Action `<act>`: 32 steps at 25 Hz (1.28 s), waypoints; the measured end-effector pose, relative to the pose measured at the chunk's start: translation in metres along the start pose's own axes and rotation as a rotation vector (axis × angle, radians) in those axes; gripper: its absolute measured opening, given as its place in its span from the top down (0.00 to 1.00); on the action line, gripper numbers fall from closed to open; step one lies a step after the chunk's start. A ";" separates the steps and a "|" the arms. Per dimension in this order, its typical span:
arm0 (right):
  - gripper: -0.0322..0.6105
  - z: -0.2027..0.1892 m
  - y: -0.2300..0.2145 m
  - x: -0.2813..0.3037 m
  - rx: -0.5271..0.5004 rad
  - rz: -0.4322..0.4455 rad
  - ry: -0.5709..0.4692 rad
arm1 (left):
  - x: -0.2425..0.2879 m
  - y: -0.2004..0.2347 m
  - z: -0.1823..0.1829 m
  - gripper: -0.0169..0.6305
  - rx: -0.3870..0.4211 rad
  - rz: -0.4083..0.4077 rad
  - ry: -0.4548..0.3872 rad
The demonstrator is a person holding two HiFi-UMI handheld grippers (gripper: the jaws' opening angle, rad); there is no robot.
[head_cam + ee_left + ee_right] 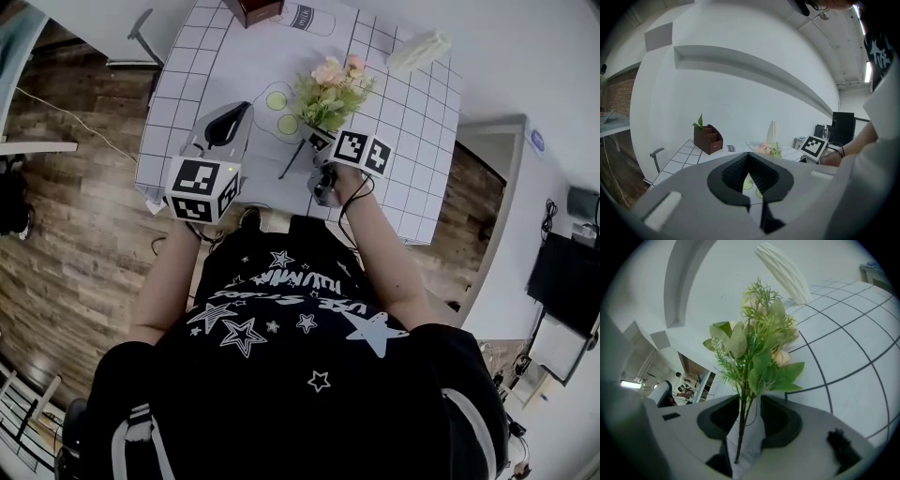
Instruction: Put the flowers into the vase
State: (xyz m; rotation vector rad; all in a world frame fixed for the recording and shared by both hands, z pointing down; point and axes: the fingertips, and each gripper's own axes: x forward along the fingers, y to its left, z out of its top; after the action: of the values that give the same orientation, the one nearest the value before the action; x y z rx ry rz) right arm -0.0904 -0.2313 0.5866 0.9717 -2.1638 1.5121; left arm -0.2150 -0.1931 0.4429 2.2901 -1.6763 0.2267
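Note:
A bunch of pink and cream flowers [330, 89] with green leaves lies on the gridded white table [412, 178]. Its thin dark stems run back between the jaws of my right gripper [315, 142]. In the right gripper view the flowers [757, 343] fill the middle. The stems pass through the wide gap of that gripper [751, 414], and neither pad presses on them. A white ribbed vase [419, 52] stands at the far right of the table, beyond the flowers; it also shows as the vase [783, 272]. My left gripper [236, 114] hovers to the left, shut and empty [749, 161].
A brown wooden organiser [253, 9] with a leaf in it stands at the table's far edge, also seen as the organiser [708, 138]. Two green circles [277, 100] are printed on the table mat near the flowers. A chair [141, 37] stands off the table's far left corner.

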 end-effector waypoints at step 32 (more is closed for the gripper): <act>0.85 0.056 0.106 -0.090 -0.223 0.405 -0.125 | 0.008 -0.051 0.038 0.96 0.067 -0.083 -0.082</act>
State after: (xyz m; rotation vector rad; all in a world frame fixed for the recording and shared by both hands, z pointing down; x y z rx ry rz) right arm -0.0934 -0.2298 0.4370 0.5926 -2.6738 1.3547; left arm -0.1653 -0.1986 0.4017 2.4433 -1.6304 0.1755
